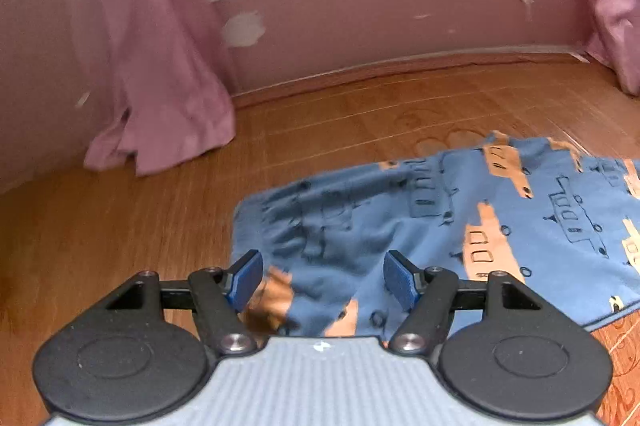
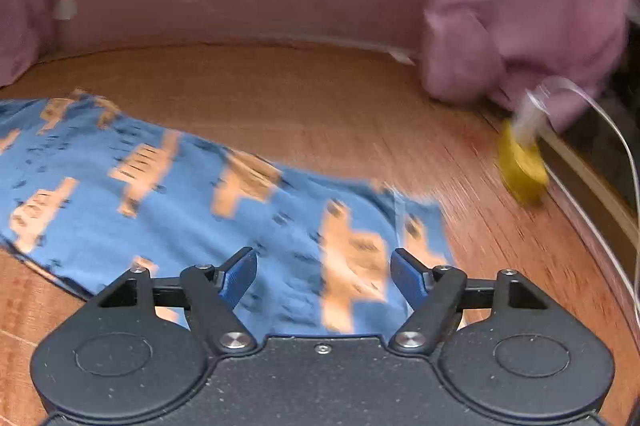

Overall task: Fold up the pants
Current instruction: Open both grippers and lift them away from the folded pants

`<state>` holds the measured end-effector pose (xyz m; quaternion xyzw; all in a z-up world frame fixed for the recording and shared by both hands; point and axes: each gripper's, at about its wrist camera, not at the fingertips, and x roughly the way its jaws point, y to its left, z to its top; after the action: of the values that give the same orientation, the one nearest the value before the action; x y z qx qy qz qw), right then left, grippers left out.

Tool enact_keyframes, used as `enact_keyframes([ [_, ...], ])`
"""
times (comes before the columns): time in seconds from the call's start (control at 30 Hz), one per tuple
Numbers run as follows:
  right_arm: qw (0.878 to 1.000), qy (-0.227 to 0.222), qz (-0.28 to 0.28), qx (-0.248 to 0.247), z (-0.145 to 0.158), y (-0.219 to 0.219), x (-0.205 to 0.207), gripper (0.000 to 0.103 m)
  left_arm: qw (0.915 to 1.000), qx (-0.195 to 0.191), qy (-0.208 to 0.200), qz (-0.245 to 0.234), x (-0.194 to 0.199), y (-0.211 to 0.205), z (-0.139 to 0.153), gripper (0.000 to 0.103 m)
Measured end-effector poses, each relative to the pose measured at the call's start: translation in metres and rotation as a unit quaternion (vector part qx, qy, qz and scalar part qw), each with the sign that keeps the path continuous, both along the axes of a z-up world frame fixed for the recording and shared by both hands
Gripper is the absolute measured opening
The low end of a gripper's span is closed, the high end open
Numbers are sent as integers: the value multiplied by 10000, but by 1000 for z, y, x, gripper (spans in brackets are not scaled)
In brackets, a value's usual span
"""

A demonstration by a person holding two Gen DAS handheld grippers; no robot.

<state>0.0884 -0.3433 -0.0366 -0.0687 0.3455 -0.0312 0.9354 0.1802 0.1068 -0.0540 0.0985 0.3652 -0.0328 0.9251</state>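
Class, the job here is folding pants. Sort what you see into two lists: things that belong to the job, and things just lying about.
Belongs to the job:
- blue patterned pants, lying on the wooden floor
- left gripper, open
- right gripper, open

Just lying about:
- pink curtain
- yellow object by the wall
- white cable

A wooden floor (image 1: 140, 226) carried the blue patterned pants (image 1: 440, 226) spread flat; pink curtain (image 1: 160, 106) hems touched it far left, a yellow object (image 2: 522, 172) far right.

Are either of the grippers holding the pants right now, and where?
Nothing is held. The left gripper and right gripper are both open above the pants.
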Motion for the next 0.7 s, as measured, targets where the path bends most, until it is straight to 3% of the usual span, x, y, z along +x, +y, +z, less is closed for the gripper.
enact_keyframes([
  [0.1, 9991, 255, 308, 101, -4, 10, 10, 71, 9985, 310, 167, -416, 13, -10, -9, 63],
  [0.17, 9986, 366, 236, 292, -9, 5, 9, 69, 9979, 223, 468, -399, 24, -5, -17, 63],
  [0.27, 9944, 596, 37, 877, -12, -18, 9, 76, 9912, -799, 985, -374, 38, 26, -22, 66],
  [0.37, 9929, 781, 147, 890, -10, -29, 8, 76, 9722, -1929, 1283, -329, 43, 60, -21, 72],
  [0.43, 9926, 842, 200, 849, -10, -34, 8, 76, 9641, -2261, 1379, -217, 47, 73, -21, 66],
  [0.53, 9924, 888, 187, 829, -10, -37, 5, 76, 9723, -1857, 1421, 53, 48, 71, -19, 34],
  [0.57, 9921, 911, 182, 842, -9, -39, 3, 76, 9758, -1651, 1429, 107, 46, 68, -18, 30],
  [0.7, 9916, 987, 246, 805, -9, -43, -5, 76, 9812, -1210, 1502, 86, 39, 64, -15, 30],
])
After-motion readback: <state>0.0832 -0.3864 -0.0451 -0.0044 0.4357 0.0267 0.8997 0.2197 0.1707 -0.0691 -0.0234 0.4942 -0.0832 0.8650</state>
